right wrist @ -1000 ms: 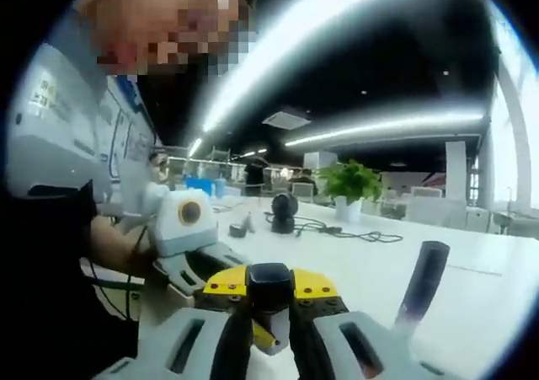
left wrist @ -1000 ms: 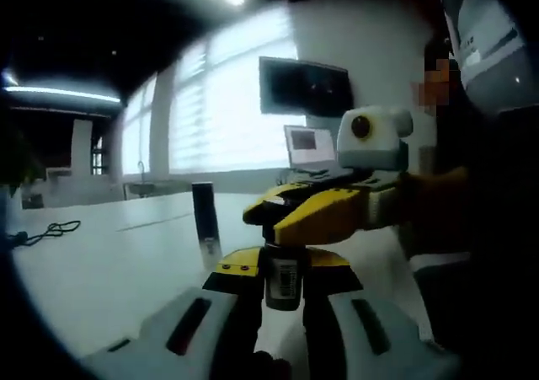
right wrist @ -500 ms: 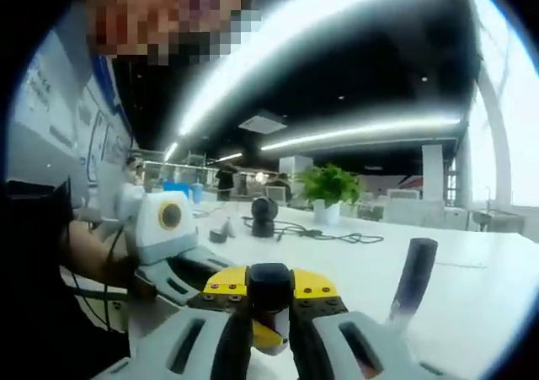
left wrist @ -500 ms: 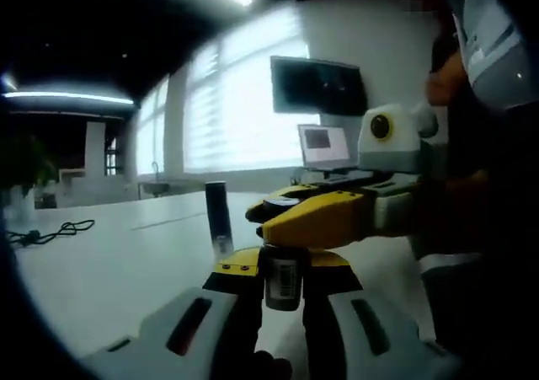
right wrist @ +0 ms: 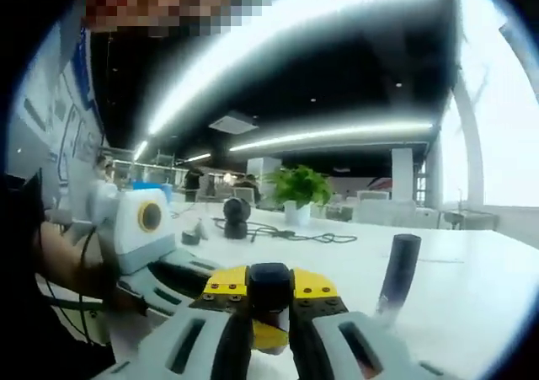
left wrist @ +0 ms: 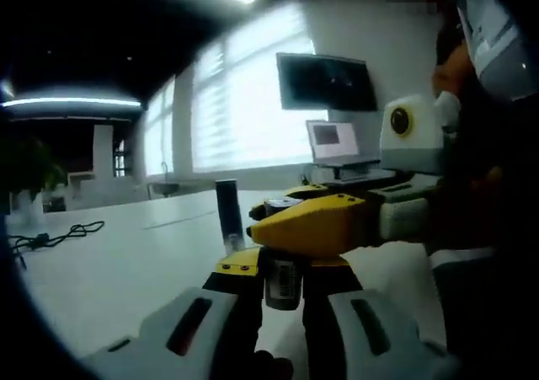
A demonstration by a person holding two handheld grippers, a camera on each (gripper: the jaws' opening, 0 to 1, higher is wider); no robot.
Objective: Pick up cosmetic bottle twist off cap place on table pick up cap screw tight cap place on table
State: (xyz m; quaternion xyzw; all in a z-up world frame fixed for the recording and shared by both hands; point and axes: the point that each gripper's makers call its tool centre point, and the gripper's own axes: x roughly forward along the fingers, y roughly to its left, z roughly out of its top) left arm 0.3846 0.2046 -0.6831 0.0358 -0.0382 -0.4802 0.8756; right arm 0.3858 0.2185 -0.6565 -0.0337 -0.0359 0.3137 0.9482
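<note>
Left gripper (left wrist: 282, 283) was clamped on the bottle (left wrist: 284, 280), raised above the white surface (left wrist: 126, 262); right gripper (right wrist: 269, 300) pinched its black cap (right wrist: 269, 280). Beyond stood a dark tube (right wrist: 396, 266), then a plant (right wrist: 296, 186)

tall tube (left wrist: 227, 216) on table (left wrist: 109, 270), laptop (left wrist: 335, 144) behind, monitor (left wrist: 327, 82) above
</note>
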